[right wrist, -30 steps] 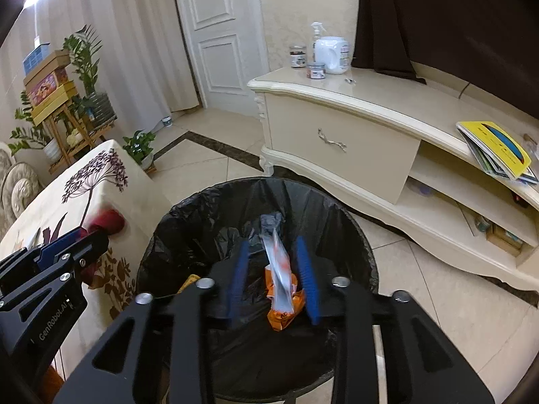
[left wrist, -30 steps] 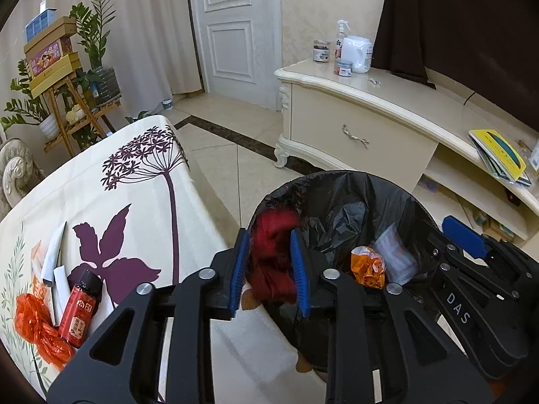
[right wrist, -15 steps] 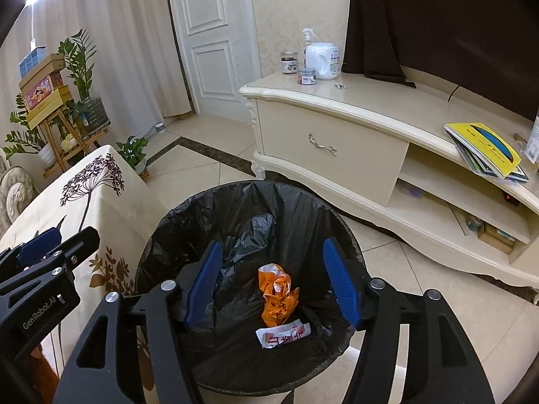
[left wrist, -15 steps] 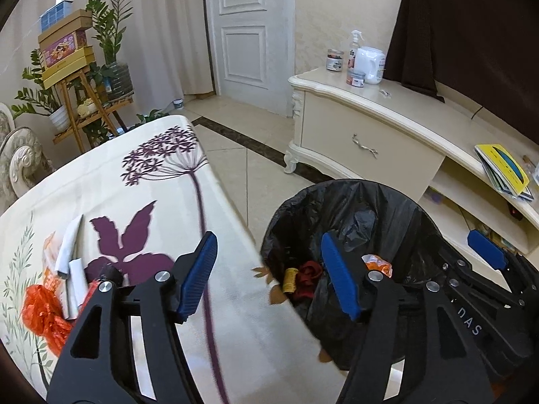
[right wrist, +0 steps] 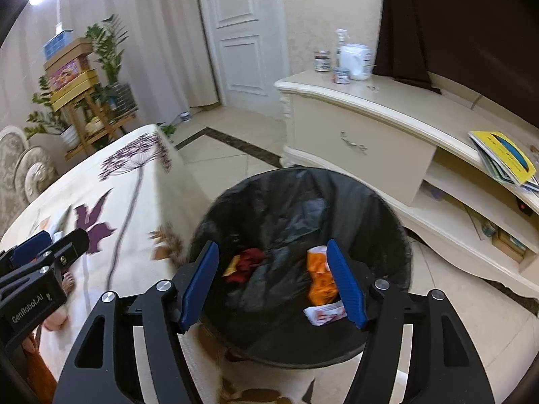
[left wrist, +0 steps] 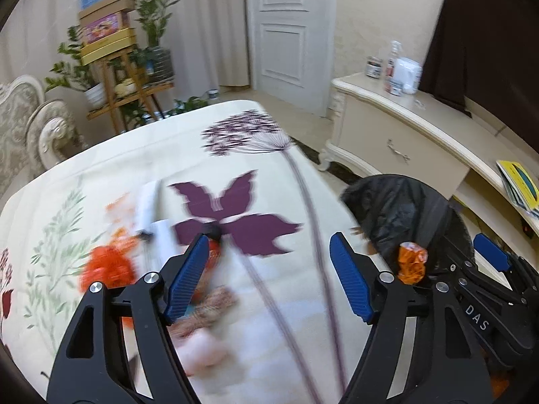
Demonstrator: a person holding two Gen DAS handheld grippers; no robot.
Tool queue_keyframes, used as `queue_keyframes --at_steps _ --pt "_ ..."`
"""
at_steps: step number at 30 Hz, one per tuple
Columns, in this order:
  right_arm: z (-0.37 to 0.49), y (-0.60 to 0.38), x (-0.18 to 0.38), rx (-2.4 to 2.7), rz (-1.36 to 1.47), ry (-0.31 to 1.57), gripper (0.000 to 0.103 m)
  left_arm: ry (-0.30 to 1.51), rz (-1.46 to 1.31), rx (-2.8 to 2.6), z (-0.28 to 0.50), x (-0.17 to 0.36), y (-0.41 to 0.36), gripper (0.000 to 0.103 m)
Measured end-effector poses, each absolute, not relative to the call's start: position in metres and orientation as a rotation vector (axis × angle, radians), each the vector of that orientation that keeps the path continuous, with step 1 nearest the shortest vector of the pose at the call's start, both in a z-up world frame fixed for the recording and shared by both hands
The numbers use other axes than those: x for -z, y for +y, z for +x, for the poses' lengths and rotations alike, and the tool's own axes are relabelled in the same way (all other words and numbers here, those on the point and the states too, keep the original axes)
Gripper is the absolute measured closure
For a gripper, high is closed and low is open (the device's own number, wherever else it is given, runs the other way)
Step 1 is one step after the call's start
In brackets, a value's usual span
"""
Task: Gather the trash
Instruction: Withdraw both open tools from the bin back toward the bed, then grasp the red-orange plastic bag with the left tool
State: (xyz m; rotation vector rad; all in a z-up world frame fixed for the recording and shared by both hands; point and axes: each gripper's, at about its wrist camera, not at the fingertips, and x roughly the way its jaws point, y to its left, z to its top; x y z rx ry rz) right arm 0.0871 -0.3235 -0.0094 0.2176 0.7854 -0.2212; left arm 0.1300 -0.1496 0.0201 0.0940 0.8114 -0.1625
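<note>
My left gripper point(left wrist: 267, 239) hangs over the flowered tablecloth point(left wrist: 235, 134), its jaws opening with nothing between them. Below it, blurred, lie an orange crumpled wrapper point(left wrist: 107, 266), white paper strips point(left wrist: 148, 208), a small red bottle point(left wrist: 214, 252) and a brown patterned wrapper point(left wrist: 209, 306). My right gripper point(right wrist: 272, 245) is above the black-bagged bin point(right wrist: 401, 235), jaws opening and empty. Inside the bin lie a red wrapper point(right wrist: 247, 262), an orange wrapper point(right wrist: 320, 282) and a white packet point(right wrist: 325, 314).
The bin stands on the tiled floor right beside the table's edge. A cream cabinet point(right wrist: 363, 134) with yellow books point(right wrist: 502, 155) runs behind it. A white door point(right wrist: 242, 33), a plant stand with boxes point(left wrist: 111, 67) and a sofa arm point(left wrist: 43, 128) lie beyond the table.
Both grippers opened and let their trash fall into the bin. The left one then swung left from the bin to over the table; the right one shifted a little above the bin.
</note>
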Motion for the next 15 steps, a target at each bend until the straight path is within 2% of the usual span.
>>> queue_keyframes --at_steps 15 --pt "0.089 -0.249 0.008 0.083 0.158 0.811 0.037 0.847 0.047 -0.01 0.117 -0.006 -0.063 0.029"
